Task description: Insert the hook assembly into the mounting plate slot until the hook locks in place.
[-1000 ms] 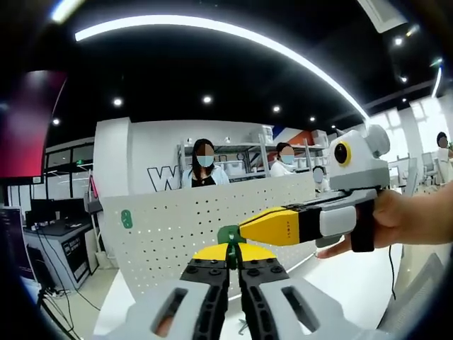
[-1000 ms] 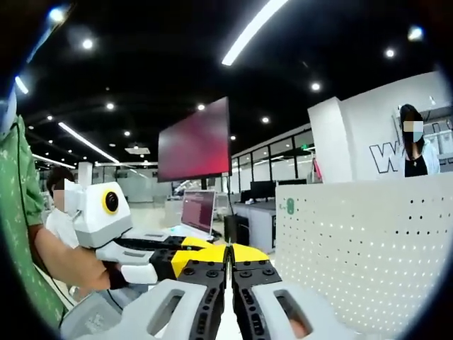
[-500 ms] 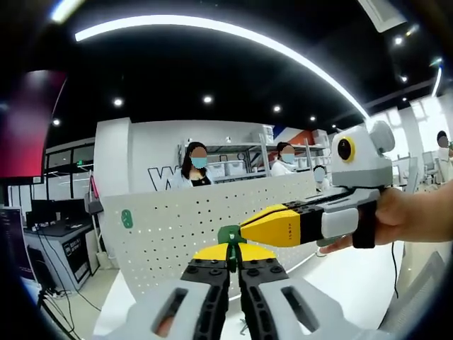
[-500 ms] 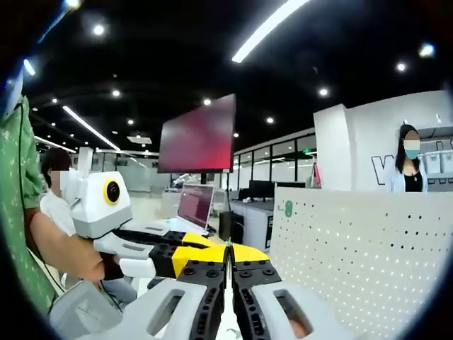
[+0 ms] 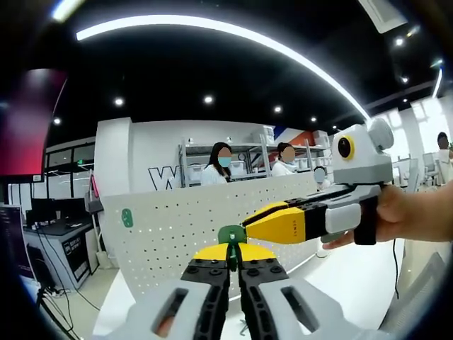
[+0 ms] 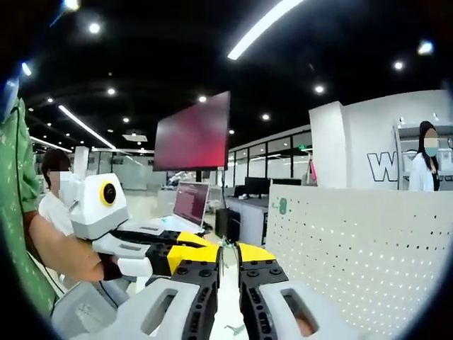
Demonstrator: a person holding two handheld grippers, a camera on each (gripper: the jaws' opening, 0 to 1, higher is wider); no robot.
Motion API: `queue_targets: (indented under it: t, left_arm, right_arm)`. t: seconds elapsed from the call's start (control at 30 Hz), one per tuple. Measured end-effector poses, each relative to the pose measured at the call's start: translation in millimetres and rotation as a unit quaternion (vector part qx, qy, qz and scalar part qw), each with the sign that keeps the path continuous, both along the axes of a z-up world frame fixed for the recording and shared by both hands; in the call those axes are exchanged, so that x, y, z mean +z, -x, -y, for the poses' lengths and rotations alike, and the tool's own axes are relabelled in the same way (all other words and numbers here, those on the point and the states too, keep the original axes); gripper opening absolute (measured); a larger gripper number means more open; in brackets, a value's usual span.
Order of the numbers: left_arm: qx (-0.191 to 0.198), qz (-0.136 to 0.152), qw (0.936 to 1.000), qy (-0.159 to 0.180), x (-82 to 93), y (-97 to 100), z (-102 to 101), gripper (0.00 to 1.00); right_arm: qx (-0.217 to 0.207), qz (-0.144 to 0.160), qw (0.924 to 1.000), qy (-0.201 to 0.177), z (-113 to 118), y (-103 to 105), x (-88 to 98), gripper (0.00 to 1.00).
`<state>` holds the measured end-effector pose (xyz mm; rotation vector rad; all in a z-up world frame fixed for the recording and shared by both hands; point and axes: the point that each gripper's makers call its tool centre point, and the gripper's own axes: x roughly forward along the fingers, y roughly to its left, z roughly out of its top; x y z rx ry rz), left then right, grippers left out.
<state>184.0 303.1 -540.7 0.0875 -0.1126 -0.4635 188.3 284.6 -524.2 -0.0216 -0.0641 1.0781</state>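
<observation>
Left tool pinches small green plastic hook piece, raised before white perforated mounting plate. Right tool narrowly parted, empty.

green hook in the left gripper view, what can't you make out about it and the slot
- green hook: left gripper view, mostly buried between the left hand-held gripper's shut jaws, shape unclear.
- slot: too small to pick out among the pegboard holes.
- whether hook touches pegboard: hidden behind the jaws.
</observation>
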Motion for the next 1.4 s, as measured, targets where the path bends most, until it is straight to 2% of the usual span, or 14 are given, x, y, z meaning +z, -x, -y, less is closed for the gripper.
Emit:
queue_targets:
  t: [0.1, 0.23, 0.53, 0.73, 1.07, 1.4]
  left_arm:
    - [0.001, 0.0, 1.0, 0.0, 0.3, -0.1, -1, 0.03]
    - [0.002, 0.0, 1.0, 0.002, 1.0, -0.2, -2, 0.03]
    - [0.003, -0.002, 1.0, 0.008, 1.9, -0.8, -3, 0.03]
    - [0.006, -0.004, 0.9999, 0.014, 1.9, -2.2, -5, 0.03]
    - [0.01, -0.014, 0.9994, 0.028, 0.4, -7.4, -11, 0.03]
    - [0.033, -0.012, 0.999, 0.028, 8.0, -24.5, -29, 0.03]
  right_arm:
    - [-0.011, -0.002, 0.9999, -0.001, 9, -4, 1.1, 0.1]
    - [-0.024, -0.01, 0.9997, -0.002, 18, -7, 3.0, 0.17]
    - [-0.061, -0.017, 0.9977, 0.024, 42, -12, -1.5, 0.26]
    - [-0.078, -0.028, 0.9963, 0.025, 56, -14, -1.2, 0.37]
    - [-0.076, -0.052, 0.9946, 0.048, 72, -8, -10.2, 0.51]
    - [-0.074, -0.06, 0.9925, 0.077, 106, 3, -22.5, 0.58]
